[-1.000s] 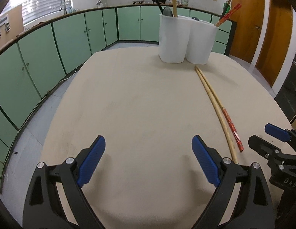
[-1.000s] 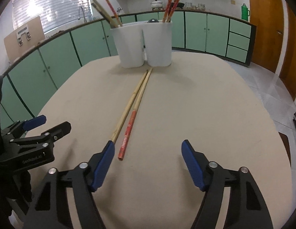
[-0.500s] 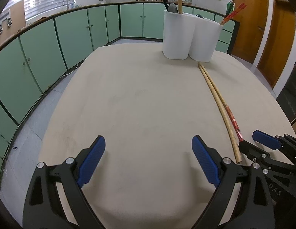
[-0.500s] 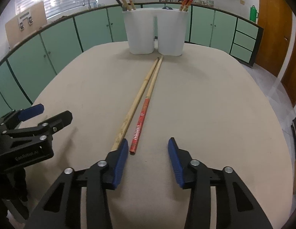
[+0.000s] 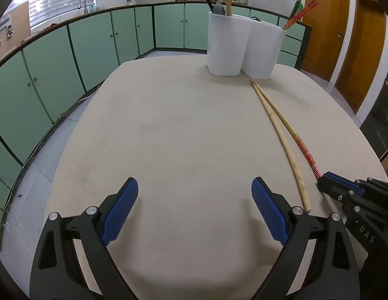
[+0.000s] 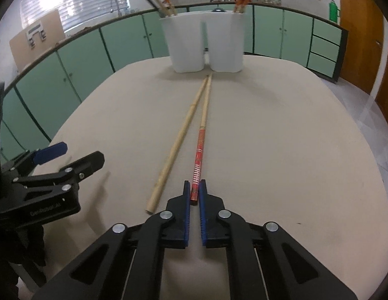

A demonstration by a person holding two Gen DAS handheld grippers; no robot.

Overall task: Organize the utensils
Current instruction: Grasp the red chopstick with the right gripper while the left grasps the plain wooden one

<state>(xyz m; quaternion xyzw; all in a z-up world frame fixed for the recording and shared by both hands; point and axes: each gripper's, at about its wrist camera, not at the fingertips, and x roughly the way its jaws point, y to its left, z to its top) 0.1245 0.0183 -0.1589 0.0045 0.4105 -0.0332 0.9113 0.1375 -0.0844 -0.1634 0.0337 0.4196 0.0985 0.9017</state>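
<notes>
Two long chopsticks lie on the beige table, tips toward a white two-cup utensil holder (image 6: 206, 45) at the far end. One is plain wood (image 6: 179, 137); the other has a red patterned end (image 6: 199, 155). My right gripper (image 6: 194, 192) is shut on the red end, low at the table. My left gripper (image 5: 194, 200) is open and empty over bare table, left of the chopsticks (image 5: 289, 150). The holder (image 5: 244, 47) has several chopsticks and utensils standing in it. The right gripper also shows in the left wrist view (image 5: 344, 192).
The table (image 5: 181, 137) is round-edged, with green kitchen cabinets (image 5: 68, 55) around it and wooden doors (image 5: 344, 37) at the right. The left gripper body (image 6: 43, 187) sits at the left of the right wrist view.
My right gripper moved forward to the red chopstick end and its jaws closed on it. My left gripper stayed open and shifted a little.
</notes>
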